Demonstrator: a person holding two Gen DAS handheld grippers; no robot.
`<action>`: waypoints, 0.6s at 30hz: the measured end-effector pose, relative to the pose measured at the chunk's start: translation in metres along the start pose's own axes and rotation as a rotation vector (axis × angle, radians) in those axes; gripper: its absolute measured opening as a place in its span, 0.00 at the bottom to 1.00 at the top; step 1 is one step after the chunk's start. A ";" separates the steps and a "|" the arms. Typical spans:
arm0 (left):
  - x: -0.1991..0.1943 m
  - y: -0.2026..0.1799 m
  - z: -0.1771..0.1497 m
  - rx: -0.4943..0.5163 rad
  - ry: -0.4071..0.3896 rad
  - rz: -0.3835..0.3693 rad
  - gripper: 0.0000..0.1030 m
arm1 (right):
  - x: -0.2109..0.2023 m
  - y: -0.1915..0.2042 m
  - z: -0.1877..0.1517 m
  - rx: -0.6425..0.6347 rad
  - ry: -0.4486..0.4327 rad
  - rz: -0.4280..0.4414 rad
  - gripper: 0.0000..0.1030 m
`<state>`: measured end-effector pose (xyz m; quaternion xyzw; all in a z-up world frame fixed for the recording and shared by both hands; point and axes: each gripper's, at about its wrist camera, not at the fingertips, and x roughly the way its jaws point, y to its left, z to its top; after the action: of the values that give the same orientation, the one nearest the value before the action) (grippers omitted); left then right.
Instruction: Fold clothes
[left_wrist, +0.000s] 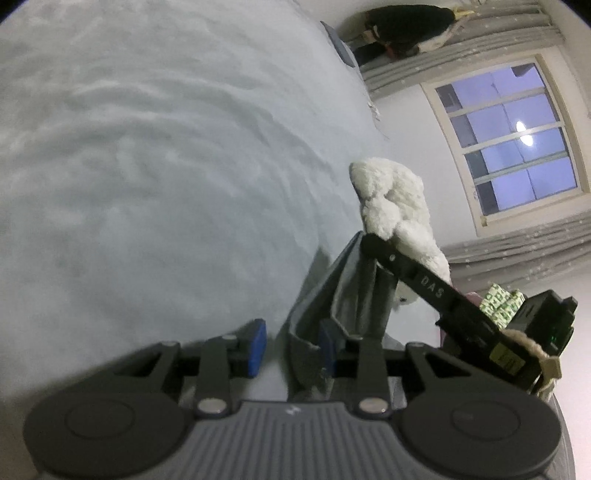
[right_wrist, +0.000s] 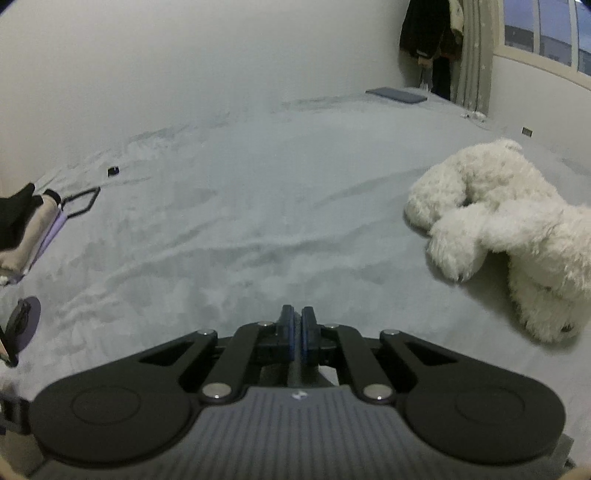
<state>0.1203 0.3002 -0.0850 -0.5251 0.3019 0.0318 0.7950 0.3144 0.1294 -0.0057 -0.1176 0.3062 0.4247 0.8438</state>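
Bedspread (right_wrist: 258, 166) mostly bare; toy (right_wrist: 517, 229) near edge?

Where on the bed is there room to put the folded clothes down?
The wide bare bed cover between the white plush bear and the bag at the left edge is free. It is crowded near the bear.

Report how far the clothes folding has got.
Done: one folded blue-grey piece lies flat at the bed's far corner. In hand: the left tool is open, with a grey garment hanging against one finger; the right tool is pinched on a thin edge, apparently the same cloth. Left: laying it flat and folding.
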 end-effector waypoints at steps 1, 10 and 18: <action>0.001 -0.001 -0.001 0.007 0.005 -0.005 0.30 | -0.001 0.001 0.001 0.001 -0.008 0.000 0.05; 0.005 0.007 0.003 -0.085 0.021 -0.066 0.30 | -0.001 0.000 -0.002 -0.004 -0.007 -0.013 0.04; 0.014 0.007 0.009 -0.132 0.049 -0.013 0.28 | -0.003 -0.003 -0.008 0.011 0.000 -0.013 0.04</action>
<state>0.1334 0.3077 -0.0955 -0.5790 0.3152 0.0335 0.7512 0.3121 0.1222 -0.0105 -0.1152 0.3078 0.4176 0.8471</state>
